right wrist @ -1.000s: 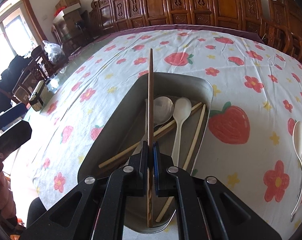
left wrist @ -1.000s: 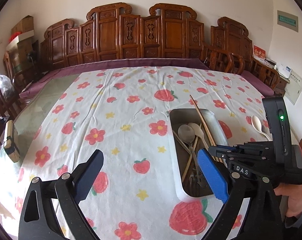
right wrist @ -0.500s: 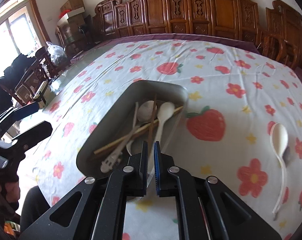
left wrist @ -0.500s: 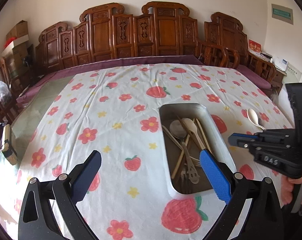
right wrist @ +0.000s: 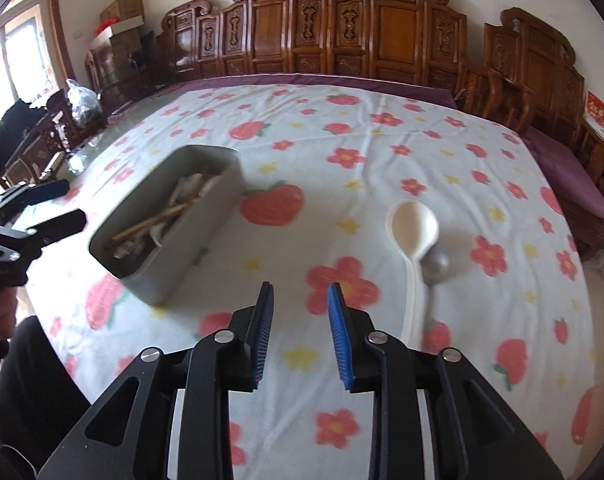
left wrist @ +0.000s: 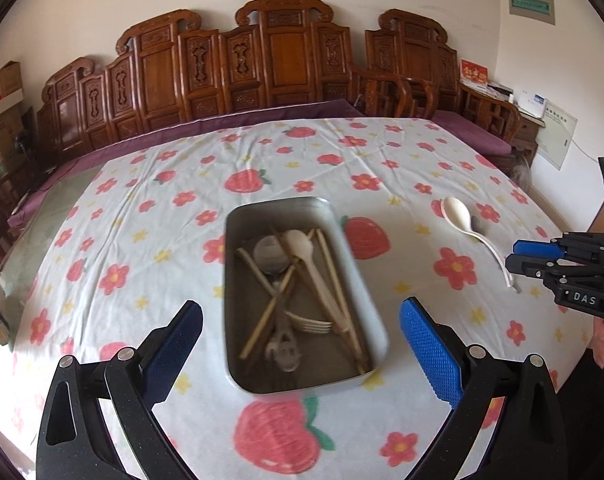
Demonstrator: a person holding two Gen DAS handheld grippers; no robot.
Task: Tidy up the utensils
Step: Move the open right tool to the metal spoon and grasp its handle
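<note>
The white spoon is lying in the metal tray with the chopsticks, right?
No. The white spoon lies on the tablecloth, apart from the metal tray, beside a metal spoon. The right wrist view shows it. The chopsticks are in the tray.

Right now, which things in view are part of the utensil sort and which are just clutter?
Job:
- metal tray with chopsticks, spoons, fork
- white spoon on the cloth
- metal spoon beside it
- right gripper, empty, jaws opening

Lying about:
- cardboard boxes
- plastic bag
</note>
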